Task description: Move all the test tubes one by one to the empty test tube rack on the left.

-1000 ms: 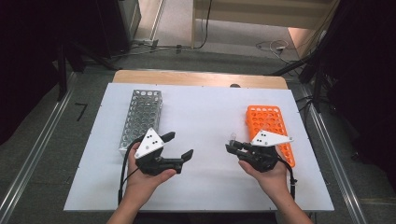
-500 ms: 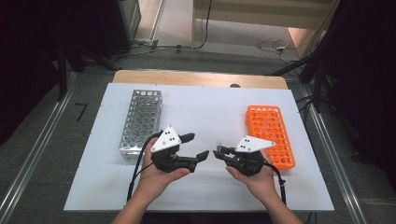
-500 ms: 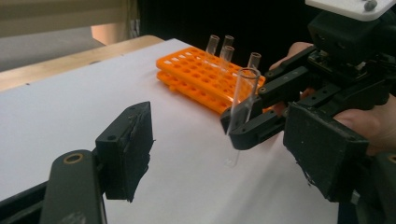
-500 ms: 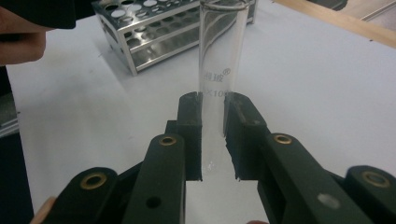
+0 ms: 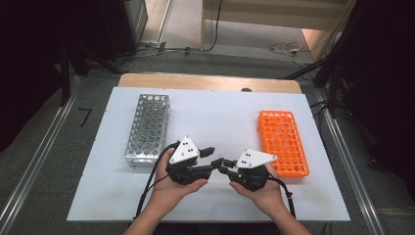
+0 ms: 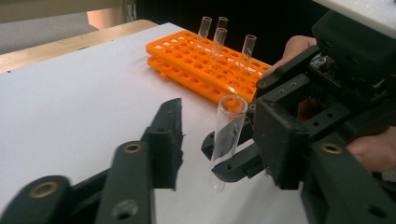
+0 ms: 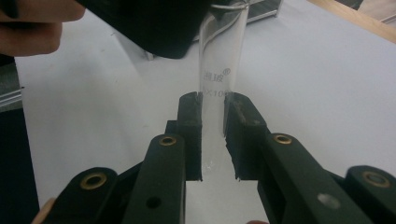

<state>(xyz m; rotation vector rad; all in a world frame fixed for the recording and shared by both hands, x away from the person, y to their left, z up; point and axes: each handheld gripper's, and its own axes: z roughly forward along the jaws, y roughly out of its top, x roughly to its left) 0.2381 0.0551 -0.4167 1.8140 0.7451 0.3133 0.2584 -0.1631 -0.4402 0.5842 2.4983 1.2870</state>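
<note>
Handover in progress: right gripper [image 7: 213,140] clamps a glass tube [image 7: 219,88] upright above the table [image 5: 220,117], near centre. Left gripper [image 6: 219,140], jaws half open and just closing, brackets the tube without contact. Next move: close squarely, then right releases. Orange rack [image 5: 283,142] right, metal rack [image 5: 148,127] left; path unobstructed.

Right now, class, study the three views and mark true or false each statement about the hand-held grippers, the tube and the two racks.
1. The right hand-held gripper clamps a glass test tube. True.
2. The left hand-held gripper grips the tube firmly. False: the tube stands between its jaws, which have just been closing, but a gap remains.
3. The orange rack holds several tubes. True.
4. The metal rack lies beside the right hand. False: it lies on the left side.
</note>
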